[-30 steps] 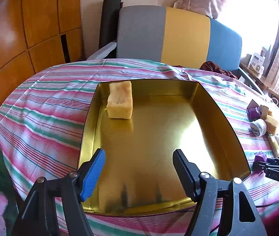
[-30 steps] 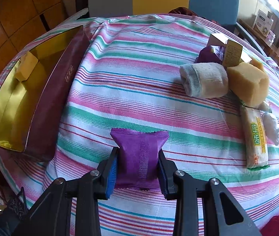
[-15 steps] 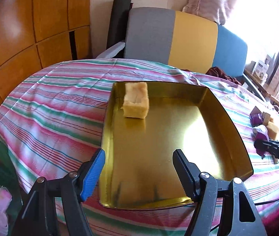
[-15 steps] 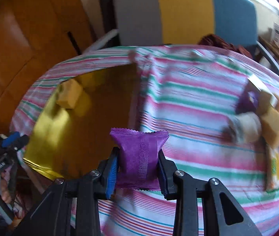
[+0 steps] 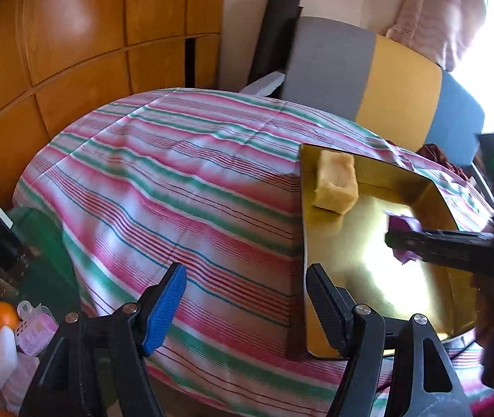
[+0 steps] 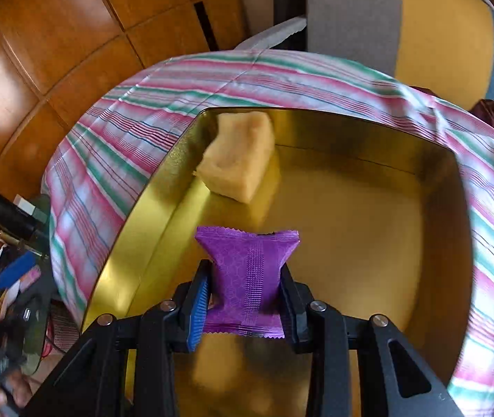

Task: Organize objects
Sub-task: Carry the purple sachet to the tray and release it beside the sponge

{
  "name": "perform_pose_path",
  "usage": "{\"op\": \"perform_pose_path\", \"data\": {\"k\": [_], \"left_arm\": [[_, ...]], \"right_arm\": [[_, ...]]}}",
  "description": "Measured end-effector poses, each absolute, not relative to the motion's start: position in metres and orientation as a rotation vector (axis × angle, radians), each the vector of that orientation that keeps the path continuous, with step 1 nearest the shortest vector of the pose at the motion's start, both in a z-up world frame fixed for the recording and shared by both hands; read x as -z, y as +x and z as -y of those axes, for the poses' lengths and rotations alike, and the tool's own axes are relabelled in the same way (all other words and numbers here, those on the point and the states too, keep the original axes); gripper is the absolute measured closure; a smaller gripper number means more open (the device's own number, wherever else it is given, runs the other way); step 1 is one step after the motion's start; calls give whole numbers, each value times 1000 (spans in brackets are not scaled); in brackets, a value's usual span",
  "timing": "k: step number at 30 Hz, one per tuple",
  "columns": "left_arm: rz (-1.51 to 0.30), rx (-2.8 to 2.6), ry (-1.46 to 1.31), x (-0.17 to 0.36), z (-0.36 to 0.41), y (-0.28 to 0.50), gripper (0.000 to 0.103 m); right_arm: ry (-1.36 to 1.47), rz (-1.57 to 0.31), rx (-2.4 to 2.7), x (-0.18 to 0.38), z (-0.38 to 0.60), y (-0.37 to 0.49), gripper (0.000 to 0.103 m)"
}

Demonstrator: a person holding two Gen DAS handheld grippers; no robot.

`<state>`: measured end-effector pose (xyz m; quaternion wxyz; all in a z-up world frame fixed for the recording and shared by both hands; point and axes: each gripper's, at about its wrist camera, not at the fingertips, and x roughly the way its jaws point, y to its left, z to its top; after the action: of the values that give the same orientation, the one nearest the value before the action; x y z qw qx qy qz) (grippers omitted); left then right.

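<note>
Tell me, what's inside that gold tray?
Inside the gold tray lies one yellow sponge block near a far corner. The right gripper holds a purple packet above it, hiding some floor beneath.

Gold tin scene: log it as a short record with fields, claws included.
tin: gold tin on the striped tablecloth
inside tin: yellow sponge block near a far corner
right claw: shut on purple packet, held over the tin
left claw: open, empty, beside the tin's near corner
packet released: not yet
</note>
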<state>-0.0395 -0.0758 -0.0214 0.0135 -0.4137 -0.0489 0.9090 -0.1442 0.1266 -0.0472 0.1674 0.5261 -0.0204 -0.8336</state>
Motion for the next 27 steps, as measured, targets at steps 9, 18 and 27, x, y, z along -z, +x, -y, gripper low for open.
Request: {"op": "perform_pose_path", "data": {"k": [9, 18, 27], "left_arm": [[214, -2808, -1344, 35, 86, -45, 31], [219, -2813, -1331, 33, 86, -43, 31], [134, -2809, -1277, 23, 69, -36, 31]], "right_arm": [[1557, 28, 2378, 68, -93, -183, 67], [1490, 159, 2385, 50, -109, -175, 53], [1391, 189, 2512, 18, -166, -116, 49]]}}
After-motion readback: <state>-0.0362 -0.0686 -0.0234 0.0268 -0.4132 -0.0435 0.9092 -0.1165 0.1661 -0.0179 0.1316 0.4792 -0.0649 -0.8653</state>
